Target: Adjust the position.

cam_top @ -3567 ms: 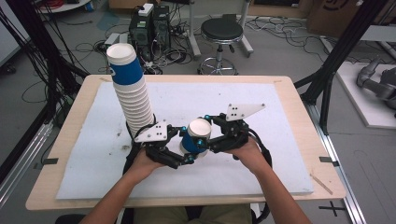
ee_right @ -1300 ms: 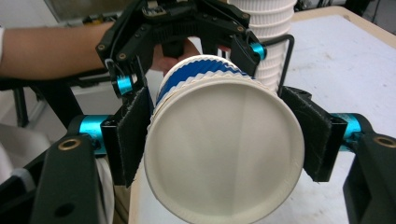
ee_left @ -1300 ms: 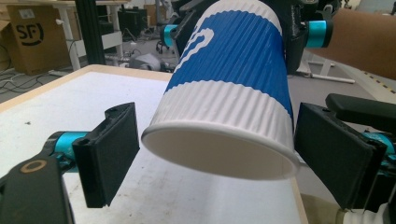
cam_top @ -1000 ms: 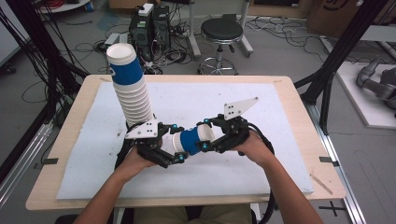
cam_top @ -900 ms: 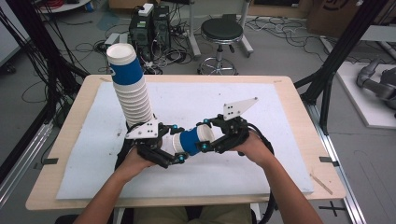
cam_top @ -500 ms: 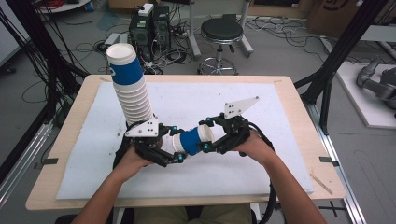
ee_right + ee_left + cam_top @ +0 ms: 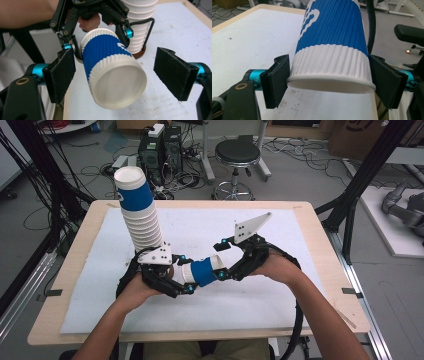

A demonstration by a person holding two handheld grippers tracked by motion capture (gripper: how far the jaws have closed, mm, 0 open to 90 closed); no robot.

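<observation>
The left tongs [image 7: 186, 281] are gripping one paper cup [image 7: 202, 271] at its rim end, both pads pressing on the white ribbed band just above the rim in the left gripper view, having just been closing on it. The cup [image 7: 332, 47] is lying on its side in the air above the tabletop [image 7: 320, 250], held between the two hands, with its blue band in the middle and its closed white bottom pointing toward the right tongs [image 7: 222, 270]. The right tongs [image 7: 120, 75] are standing wide around that bottom end, having just been opening; in the right gripper view both pads are sitting apart from the cup [image 7: 113, 75], with a clear gap on the right side and a narrow one on the left. A white curly mark is showing on the cup's blue band, but it is too partial to read as a word. Behind the left hand [image 7: 137, 287], one tall stack of cups [image 7: 140, 212] is leaning slightly on the white sheet [image 7: 300, 290], topped by a blue-banded cup; the number in the stack is too hard to count. One round black stool [image 7: 237, 157] is standing on the floor beyond the tabletop.
</observation>
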